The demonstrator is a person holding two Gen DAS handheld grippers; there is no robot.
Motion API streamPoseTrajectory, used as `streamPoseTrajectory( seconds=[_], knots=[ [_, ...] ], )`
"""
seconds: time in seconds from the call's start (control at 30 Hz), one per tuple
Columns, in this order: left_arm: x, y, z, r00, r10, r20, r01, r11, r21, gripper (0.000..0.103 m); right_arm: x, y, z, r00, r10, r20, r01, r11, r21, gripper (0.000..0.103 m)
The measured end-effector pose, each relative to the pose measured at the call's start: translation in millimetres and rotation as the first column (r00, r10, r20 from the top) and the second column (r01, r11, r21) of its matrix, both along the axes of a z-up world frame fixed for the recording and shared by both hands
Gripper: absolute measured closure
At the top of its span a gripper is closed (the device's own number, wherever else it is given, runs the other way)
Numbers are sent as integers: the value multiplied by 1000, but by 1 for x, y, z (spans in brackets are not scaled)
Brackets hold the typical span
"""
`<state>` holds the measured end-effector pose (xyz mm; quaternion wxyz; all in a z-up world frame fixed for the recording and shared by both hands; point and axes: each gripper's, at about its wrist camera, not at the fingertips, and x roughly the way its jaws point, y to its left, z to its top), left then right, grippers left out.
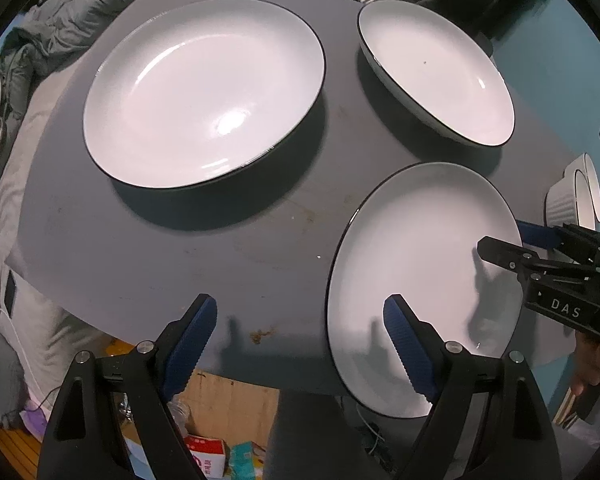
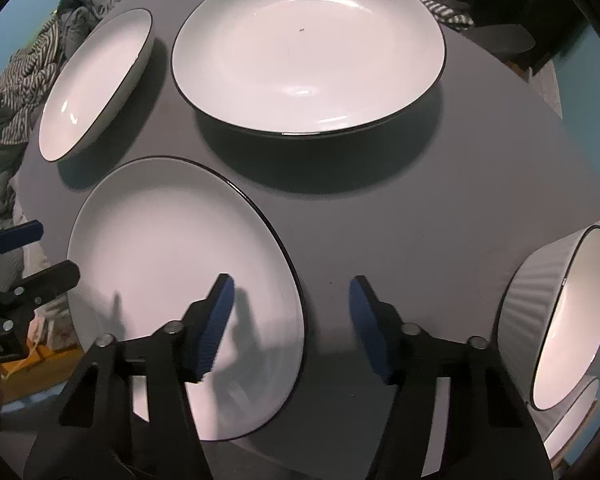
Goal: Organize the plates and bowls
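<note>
Three white plates, the near flat plate (image 1: 412,280) and two deeper far ones, plus two ribbed bowls (image 2: 556,332) at right; left gripper (image 1: 300,340) and right gripper (image 2: 292,320) straddle the near plate's opposite rims, jaws apart, gripping nothing.

Three white dark-rimmed plates (image 1: 204,92) apart, ribbed white bowls (image 2: 556,320) beside
</note>
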<state>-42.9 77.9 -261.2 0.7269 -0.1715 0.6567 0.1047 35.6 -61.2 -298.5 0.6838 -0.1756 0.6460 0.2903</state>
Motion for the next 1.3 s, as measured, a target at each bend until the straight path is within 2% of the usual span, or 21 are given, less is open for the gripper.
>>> streamPoseTrajectory(
  seconds=[0.07, 0.2, 0.27, 0.37, 0.47, 0.5, 0.67, 0.8, 0.97, 1.3],
  knots=[
    [1, 2, -1, 1000, -3, -8, 3, 1000, -11, 24, 1, -1, -3, 1000, 9, -20, -9, 1000, -2, 58],
    [2, 12, -8, 1000, 10, -25, -11, 999, -35, 32, 7, -2, -6, 999, 28, -43, -27, 1000, 9, 67],
    [2, 14, -11, 999, 20, -34, -21, 999, -45, 40, 10, -3, -7, 998, 37, -52, -37, 999, 14, 71],
    [2, 20, -19, 998, 42, -53, -46, 996, -77, 47, 15, -4, -7, 996, 51, -69, -49, 998, 27, 75],
    [-4, 22, -28, 996, 58, -65, -64, 993, -95, 61, 20, -6, -8, 994, 64, -87, -62, 998, 31, 75],
    [-4, 24, -31, 996, 61, -69, -67, 993, -97, 65, 10, 10, -4, 993, 66, -94, -64, 998, 29, 75],
    [-1, 32, -35, 995, 75, -71, -84, 987, -135, 76, 23, 21, -4, 990, 81, -115, -78, 996, 36, 76],
    [-3, 34, -36, 995, 76, -68, -86, 984, -158, 87, 24, 17, -15, 988, 88, -127, -83, 996, 46, 79],
    [-4, 26, -42, 995, 75, -70, -84, 985, -149, 87, 29, 16, -19, 985, 86, -148, -79, 995, 56, 81],
    [-21, 34, -59, 988, 129, -82, -144, 963, -228, 88, 47, 11, -31, 969, 66, -237, -46, 995, 90, 86]
  ],
)
